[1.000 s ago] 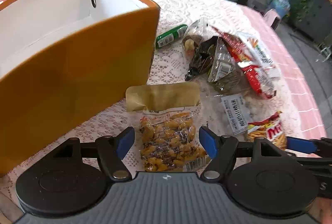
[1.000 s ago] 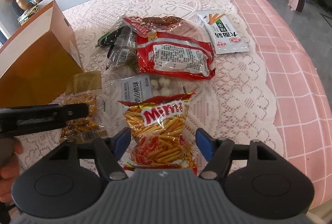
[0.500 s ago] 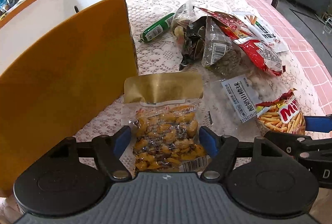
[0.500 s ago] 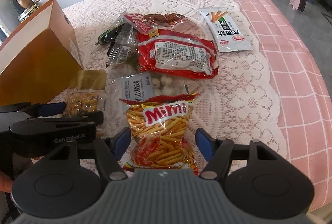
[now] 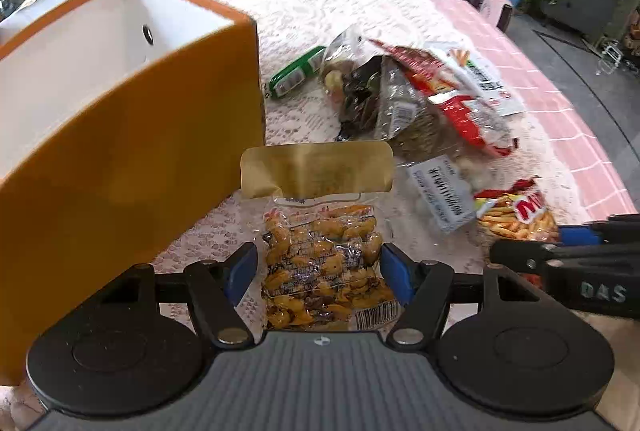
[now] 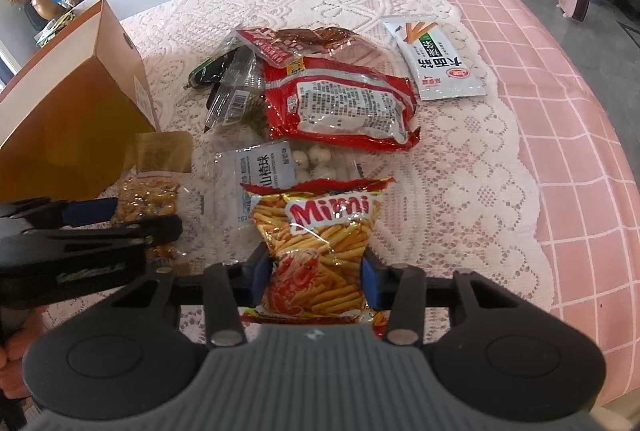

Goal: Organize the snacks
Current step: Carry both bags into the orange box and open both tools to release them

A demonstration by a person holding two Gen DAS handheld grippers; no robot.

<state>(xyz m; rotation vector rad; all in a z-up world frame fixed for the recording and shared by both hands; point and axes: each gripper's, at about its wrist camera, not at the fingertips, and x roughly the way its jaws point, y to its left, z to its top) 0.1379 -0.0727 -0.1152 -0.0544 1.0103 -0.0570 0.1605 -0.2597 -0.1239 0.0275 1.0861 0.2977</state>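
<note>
right gripper [image 6: 316, 277] pinches the mimi fries bag [image 6: 320, 247] at its sides; jaws have just been closing, wider earlier. left gripper [image 5: 318, 273] brackets the peanut pack [image 5: 320, 267], jaws also narrowing, right pad near, left clear. both packs lie on the lace cloth [image 6: 460, 167], orange box [image 5: 132, 159] alongside for loading.

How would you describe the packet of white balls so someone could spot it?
Start at the tall orange cardboard box, then look right to the snack pile on the lace cloth. The clear packet of white balls lies between the big red bag and the Mimi sticks bag.
</note>
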